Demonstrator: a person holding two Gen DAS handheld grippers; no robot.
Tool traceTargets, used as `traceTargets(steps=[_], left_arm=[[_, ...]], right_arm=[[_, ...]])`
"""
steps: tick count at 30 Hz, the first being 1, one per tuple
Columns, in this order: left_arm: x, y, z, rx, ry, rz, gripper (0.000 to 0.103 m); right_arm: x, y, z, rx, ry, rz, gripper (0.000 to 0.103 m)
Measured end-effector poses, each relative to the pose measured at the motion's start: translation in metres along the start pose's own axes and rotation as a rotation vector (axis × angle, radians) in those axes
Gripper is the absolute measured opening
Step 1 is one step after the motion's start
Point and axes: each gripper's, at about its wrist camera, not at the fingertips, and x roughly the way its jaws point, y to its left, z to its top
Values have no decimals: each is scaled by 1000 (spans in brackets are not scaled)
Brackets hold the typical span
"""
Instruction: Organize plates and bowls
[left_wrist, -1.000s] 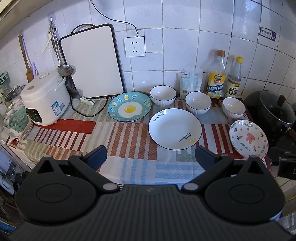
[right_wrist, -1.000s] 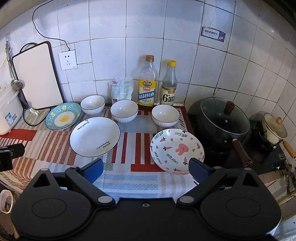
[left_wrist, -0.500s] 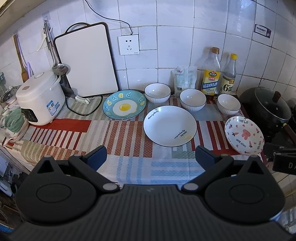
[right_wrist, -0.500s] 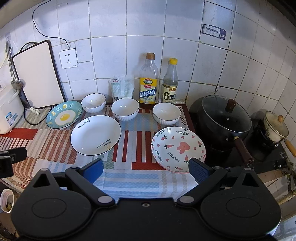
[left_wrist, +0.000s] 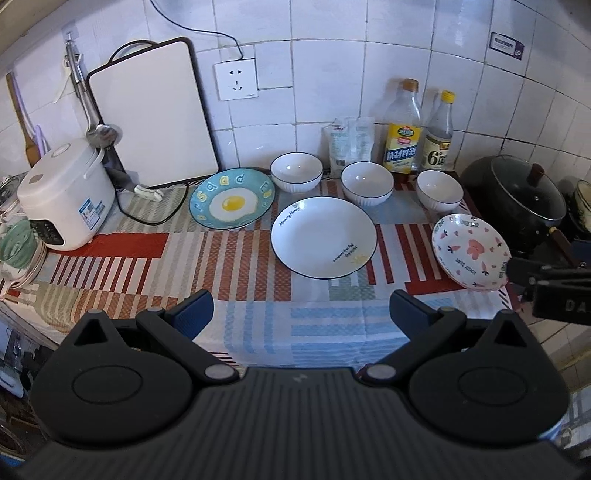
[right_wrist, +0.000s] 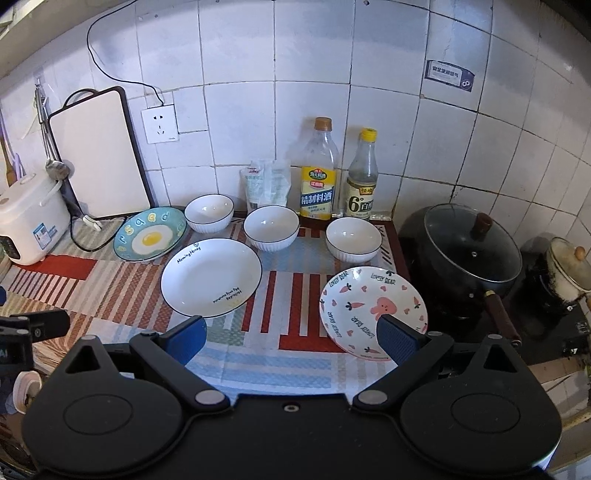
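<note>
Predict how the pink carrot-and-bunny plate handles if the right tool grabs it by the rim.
The pink plate looks like glazed ceramic: probably rigid, and likely slick between the fingers. It is shallow with a raised rim, so a rim pinch seems feasible, though it may tilt once lifted. It sits near the cloth's front-right corner beside the stove, so a slip would probably chip or break it.

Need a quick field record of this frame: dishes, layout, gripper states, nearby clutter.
plates: egg plate; white plate; carrot plate
bowls: three white, in a row behind the plates: left bowl, middle bowl, right bowl
stacking: none, all dishes apart on the striped cloth
left gripper: open, empty, above the cloth
right gripper: open, empty, one finger in front of the carrot plate
clutter: rice cooker, two bottles, lidded pot
</note>
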Motion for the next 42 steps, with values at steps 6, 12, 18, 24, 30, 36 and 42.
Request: traceTargets(steps=[6, 12, 18, 24, 30, 36, 42], left_arm=[[4, -1, 4, 17, 8, 2, 103], [28, 12, 25, 51, 57, 38, 103], [58, 41, 52, 48, 79, 6, 103], [81, 61, 80, 90, -14, -12, 103], [121, 73, 99, 98, -37, -76, 100], [199, 75, 97, 130, 16, -75, 100], [281, 76, 81, 144, 123, -209, 95]], right_arm=[[8, -1, 9, 8, -9, 7, 100], [27, -3, 23, 42, 13, 2, 100], [56, 0, 39, 108, 13, 43, 100], [88, 18, 47, 41, -114, 125, 100], [134, 34, 52, -8, -177, 198, 97], [202, 27, 40, 96, -84, 200, 97], [265, 25, 21, 226, 1, 188, 94]])
